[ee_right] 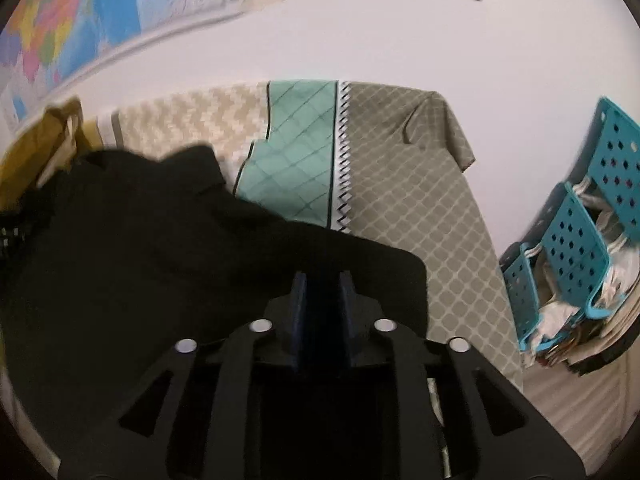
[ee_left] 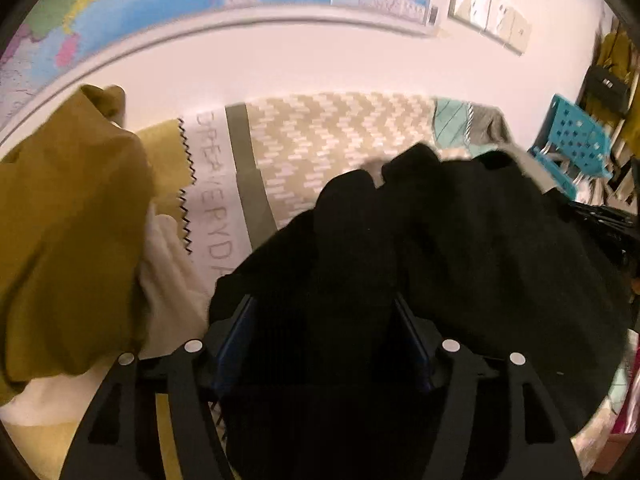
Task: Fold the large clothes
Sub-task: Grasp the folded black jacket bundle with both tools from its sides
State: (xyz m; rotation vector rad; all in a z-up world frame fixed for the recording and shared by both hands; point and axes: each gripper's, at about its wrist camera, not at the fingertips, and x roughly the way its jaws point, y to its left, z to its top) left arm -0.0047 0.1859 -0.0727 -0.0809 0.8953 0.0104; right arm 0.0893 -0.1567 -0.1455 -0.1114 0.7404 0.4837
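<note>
A large black garment point(ee_left: 460, 248) lies bunched on the patterned bed cover point(ee_left: 320, 148). My left gripper point(ee_left: 324, 304) has its jaws wide apart, with black cloth lying between them; the tips are lost in the dark fabric. In the right wrist view the same black garment point(ee_right: 140, 240) spreads to the left, with a straight edge at the right. My right gripper point(ee_right: 323, 280) has its jaws close together and pinches the black cloth near that edge.
A mustard garment point(ee_left: 68, 232) and a cream cloth point(ee_left: 168, 280) lie at the left. The cover has a teal patch point(ee_right: 296, 160) and a grey diamond section point(ee_right: 420, 200). Teal perforated baskets point(ee_right: 572, 256) stand at the right. A wall map point(ee_left: 160, 4) hangs behind.
</note>
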